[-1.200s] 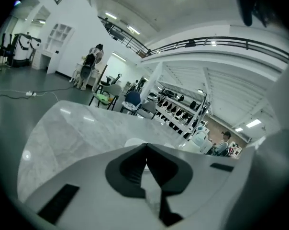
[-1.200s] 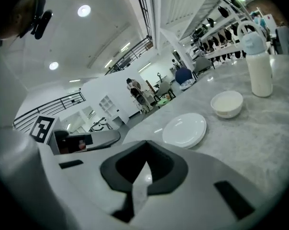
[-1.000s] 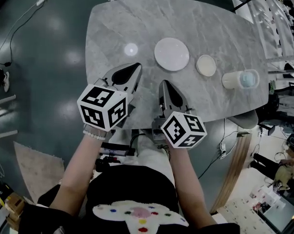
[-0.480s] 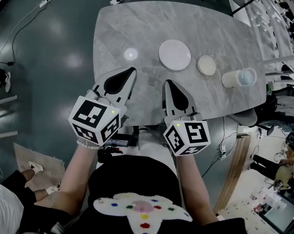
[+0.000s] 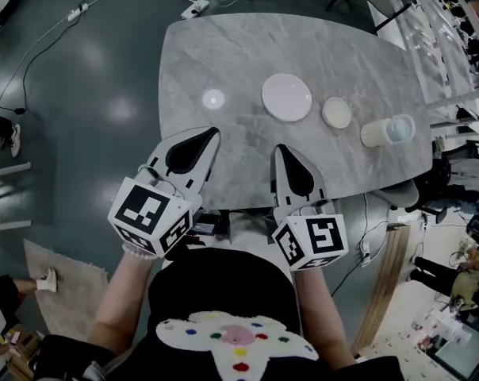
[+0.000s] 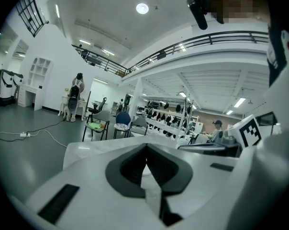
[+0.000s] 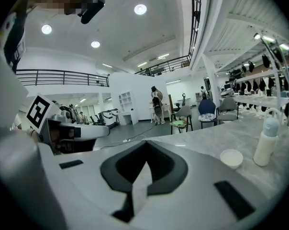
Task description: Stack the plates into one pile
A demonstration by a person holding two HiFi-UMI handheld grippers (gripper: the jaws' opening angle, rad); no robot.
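Grey marble table (image 5: 224, 54) below, and the left gripper (image 5: 210, 134) hangs over its near edge, jaws pressed together, nothing in them. Right gripper (image 5: 280, 150) alongside, same story, closed tight and empty. Further on sit the big white plate (image 5: 286, 97), then the smaller plate (image 5: 336, 113) just beside it, both flat on the table, apart from the grippers. Probably stiff, glossy, breakable: take the smaller one by its rim

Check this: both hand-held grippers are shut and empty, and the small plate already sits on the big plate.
Wrong on the stacking. In the head view the small plate lies right of the big plate, apart from it. The left hand-held gripper and right hand-held gripper are shut and empty.
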